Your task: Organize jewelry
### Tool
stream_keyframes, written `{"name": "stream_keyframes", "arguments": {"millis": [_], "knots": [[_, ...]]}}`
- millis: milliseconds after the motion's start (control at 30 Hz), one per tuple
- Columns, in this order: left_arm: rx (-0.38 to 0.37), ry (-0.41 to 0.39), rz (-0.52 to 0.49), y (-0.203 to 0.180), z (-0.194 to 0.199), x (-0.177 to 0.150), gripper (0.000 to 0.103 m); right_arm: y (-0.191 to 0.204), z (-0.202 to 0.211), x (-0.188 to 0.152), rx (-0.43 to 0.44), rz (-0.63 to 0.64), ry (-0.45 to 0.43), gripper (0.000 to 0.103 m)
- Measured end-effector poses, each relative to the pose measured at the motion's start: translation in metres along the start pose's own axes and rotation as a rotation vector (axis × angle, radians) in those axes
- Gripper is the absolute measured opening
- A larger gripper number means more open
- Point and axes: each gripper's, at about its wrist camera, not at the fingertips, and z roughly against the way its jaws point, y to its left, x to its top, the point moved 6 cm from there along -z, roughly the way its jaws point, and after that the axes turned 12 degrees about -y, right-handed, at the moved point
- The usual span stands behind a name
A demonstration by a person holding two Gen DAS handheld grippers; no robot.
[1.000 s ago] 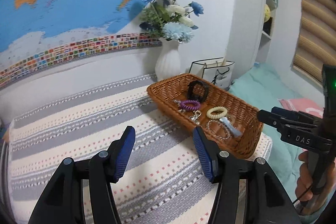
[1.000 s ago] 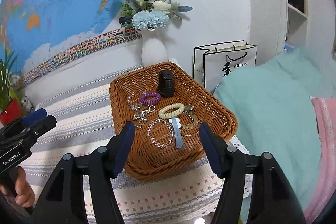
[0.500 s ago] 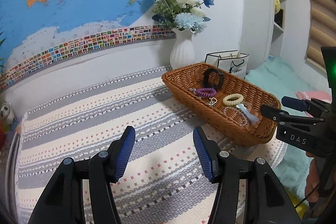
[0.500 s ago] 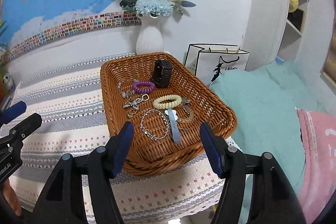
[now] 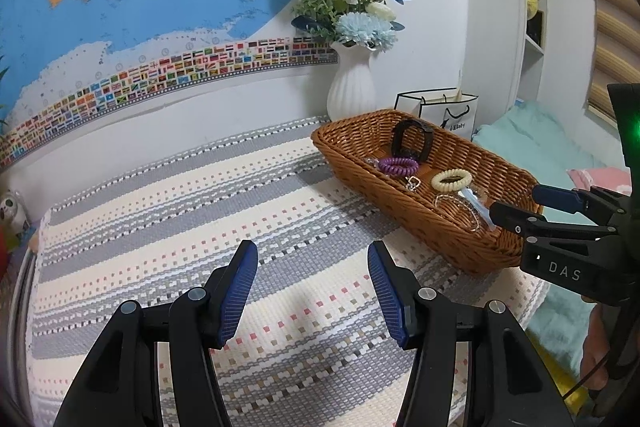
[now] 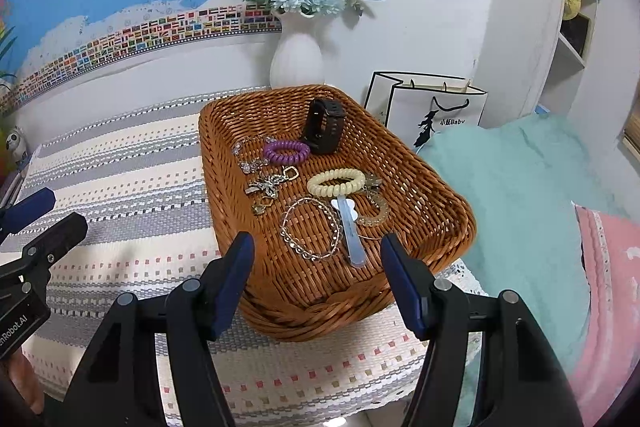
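Note:
A brown wicker basket (image 6: 436,211) stands on the striped cloth and holds jewelry: a black watch (image 6: 325,126), a purple coil band (image 6: 286,151), a cream coil band (image 6: 336,182), a silver chain bracelet (image 6: 310,229), a pale blue clip (image 6: 353,233), a butterfly charm (image 6: 268,185). My right gripper (image 6: 316,247) is open and empty over the basket's near edge. My left gripper (image 5: 312,259) is open and empty over the cloth, left of the basket (image 5: 404,223).
A white vase of blue flowers (image 6: 297,57) stands behind the basket by the map wall. A white paper bag (image 6: 428,111) stands to the right. Teal bedding (image 6: 520,187) and a pink pillow (image 6: 608,267) lie beyond the table's right edge.
My left gripper has drawn back and to the left, away from the basket. My right gripper has moved closer over the basket. Both stay open.

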Motion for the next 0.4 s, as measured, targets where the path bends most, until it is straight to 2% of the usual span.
{"name": "stream_keyframes", "arguments": {"millis": [233,400], "knots": [[0.011,-0.014,-0.012,-0.0025,0.0004,0.0019,0.058,-0.0009,-0.0018,-0.0037,0.002,-0.005,0.008,0.068],[0.018,-0.019,0.023,0.0064,0.0007,0.0047,0.058,0.0013,-0.0027,-0.0042,0.009,0.003,0.008,0.068]]}}
